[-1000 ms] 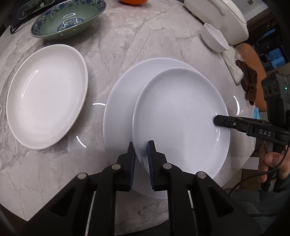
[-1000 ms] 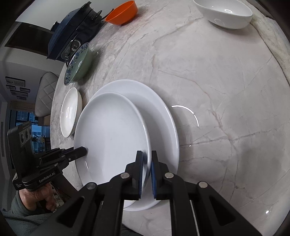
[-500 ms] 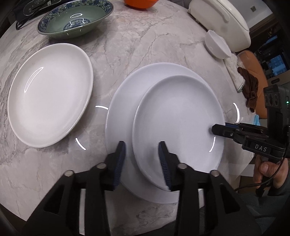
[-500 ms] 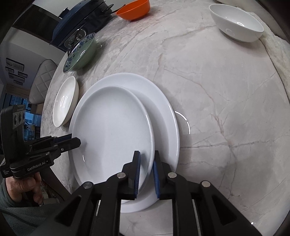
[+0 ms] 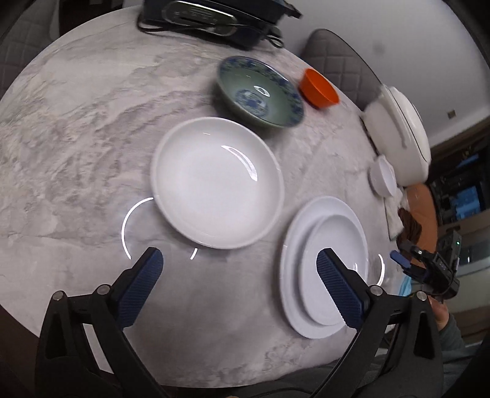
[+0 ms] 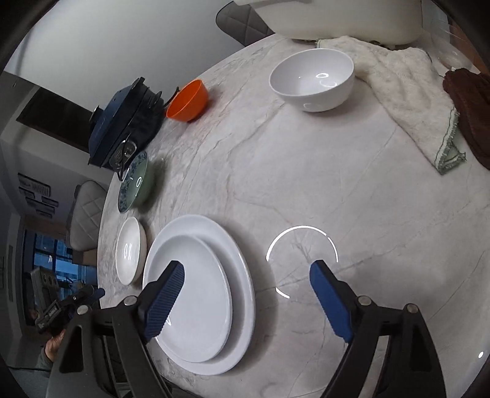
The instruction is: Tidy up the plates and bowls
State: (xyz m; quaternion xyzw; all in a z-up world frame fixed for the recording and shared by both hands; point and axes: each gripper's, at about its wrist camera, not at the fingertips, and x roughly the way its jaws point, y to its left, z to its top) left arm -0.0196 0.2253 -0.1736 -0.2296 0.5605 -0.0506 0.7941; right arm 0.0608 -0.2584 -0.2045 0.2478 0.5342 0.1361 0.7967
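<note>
A smaller white plate [image 5: 340, 260] [image 6: 196, 303] lies stacked on a larger white plate [image 5: 291, 275] [image 6: 242, 275] near the table's front edge. My left gripper [image 5: 239, 275] is open and empty, above the table in front of a separate white deep plate [image 5: 214, 183] [image 6: 128, 251]. My right gripper [image 6: 248, 290] is open and empty, its left finger over the stacked plates. A green-and-blue patterned bowl [image 5: 260, 91] [image 6: 134, 186], an orange bowl [image 5: 318, 88] [image 6: 188, 101] and a white bowl [image 6: 312, 79] [image 5: 382, 180] stand further back.
The marble table [image 6: 306, 183] also holds a dark blue appliance [image 6: 122, 122] [image 5: 214, 18], a white cooker [image 5: 398, 128], a white towel [image 6: 404, 91] and a brown cloth [image 6: 468, 104]. Grey chairs stand behind the table.
Both grippers let go of the smaller plate, opened wide and pulled back. The plate now rests on the larger one. The left gripper swung left toward the deep plate.
</note>
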